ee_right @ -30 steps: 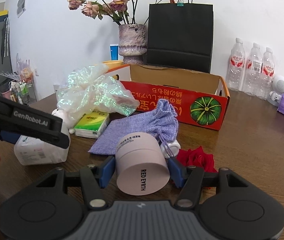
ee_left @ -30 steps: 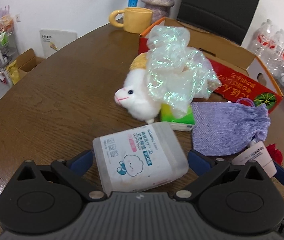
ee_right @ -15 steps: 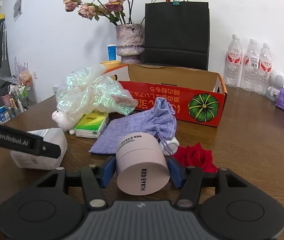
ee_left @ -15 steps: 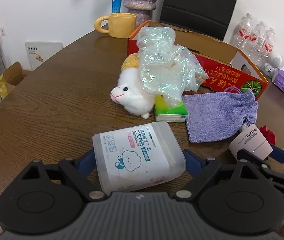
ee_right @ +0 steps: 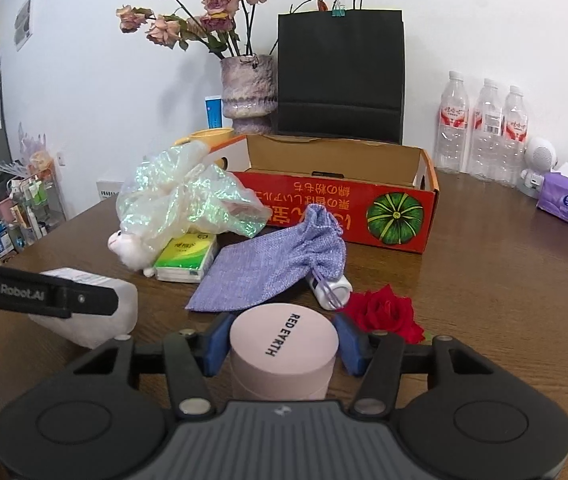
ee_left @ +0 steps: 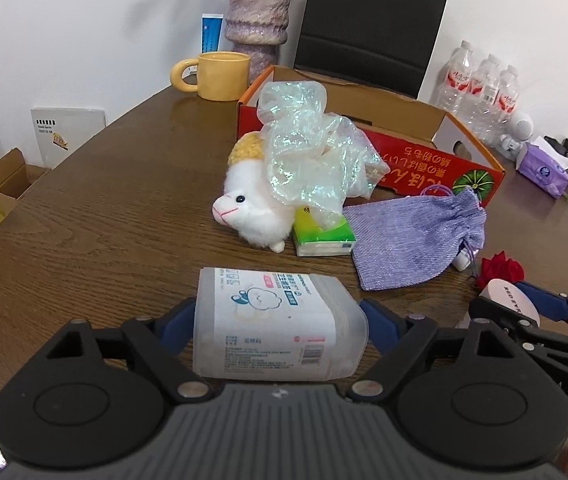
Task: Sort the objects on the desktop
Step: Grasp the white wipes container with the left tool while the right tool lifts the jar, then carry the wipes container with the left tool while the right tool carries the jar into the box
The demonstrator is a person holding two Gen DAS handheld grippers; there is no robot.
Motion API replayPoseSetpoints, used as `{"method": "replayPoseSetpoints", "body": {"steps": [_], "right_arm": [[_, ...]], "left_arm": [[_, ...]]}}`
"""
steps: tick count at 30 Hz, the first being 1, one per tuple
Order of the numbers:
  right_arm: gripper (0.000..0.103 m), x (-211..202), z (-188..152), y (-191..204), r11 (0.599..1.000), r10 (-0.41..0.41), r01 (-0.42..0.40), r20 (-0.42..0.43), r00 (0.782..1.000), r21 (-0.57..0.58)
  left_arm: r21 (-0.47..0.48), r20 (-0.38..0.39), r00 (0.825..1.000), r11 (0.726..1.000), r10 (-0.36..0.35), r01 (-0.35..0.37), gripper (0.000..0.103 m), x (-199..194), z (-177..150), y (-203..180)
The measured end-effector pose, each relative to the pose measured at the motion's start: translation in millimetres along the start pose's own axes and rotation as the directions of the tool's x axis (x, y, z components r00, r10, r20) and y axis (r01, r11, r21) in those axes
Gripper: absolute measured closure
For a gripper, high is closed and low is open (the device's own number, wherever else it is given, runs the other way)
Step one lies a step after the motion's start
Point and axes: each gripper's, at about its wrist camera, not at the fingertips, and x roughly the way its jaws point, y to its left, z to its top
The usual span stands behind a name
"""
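A translucent cotton swab box [ee_left: 276,320] with a white and blue label lies between the blue pads of my left gripper [ee_left: 276,316]. The jaws are closing and both pads touch its sides. In the right wrist view the same box [ee_right: 96,312] shows at the left, under a black finger [ee_right: 44,296] of that gripper. My right gripper [ee_right: 284,344] is shut on a round pink jar [ee_right: 284,340] marked RED EARTH, its jaws still tightening. That jar [ee_left: 511,300] also appears at the right edge of the left wrist view.
On the brown table [ee_left: 104,220] lie a plush sheep [ee_left: 256,212] under an iridescent bag [ee_left: 307,160], a green tissue pack [ee_left: 319,236], a purple pouch [ee_right: 276,264], a small white bottle [ee_right: 331,288] and a red rose [ee_right: 383,312]. Behind stand a red cardboard box [ee_right: 335,200], a yellow mug [ee_left: 220,76], a vase, a black bag and water bottles.
The left gripper's jaws have narrowed onto the swab box, and its view has swung and tipped up with the box. The right gripper still has the pink jar and has barely moved.
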Motion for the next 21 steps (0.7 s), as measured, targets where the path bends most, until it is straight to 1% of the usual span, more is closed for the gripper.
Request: {"method": "replayPoseSetpoints", "body": {"steps": [7, 16, 21], "right_arm": [[0.049, -12, 2, 7, 1.0, -0.027, 0.027, 0.013, 1.0, -0.012], [0.049, -12, -4, 12, 0.999, -0.048, 0.048, -0.007, 0.999, -0.014], [0.049, -21, 5, 9, 0.999, -0.044, 0.044, 0.012, 0.999, 0.003]], "left_arm": [[0.006, 0.026, 0.999, 1.0, -0.031, 0.031, 0.016, -9, -3, 6], [0.023, 0.048, 0.997, 0.998, -0.056, 0.055, 0.016, -15, -8, 9], [0.043, 0.072, 0.995, 0.997, -0.067, 0.064, 0.016, -22, -4, 11]]}}
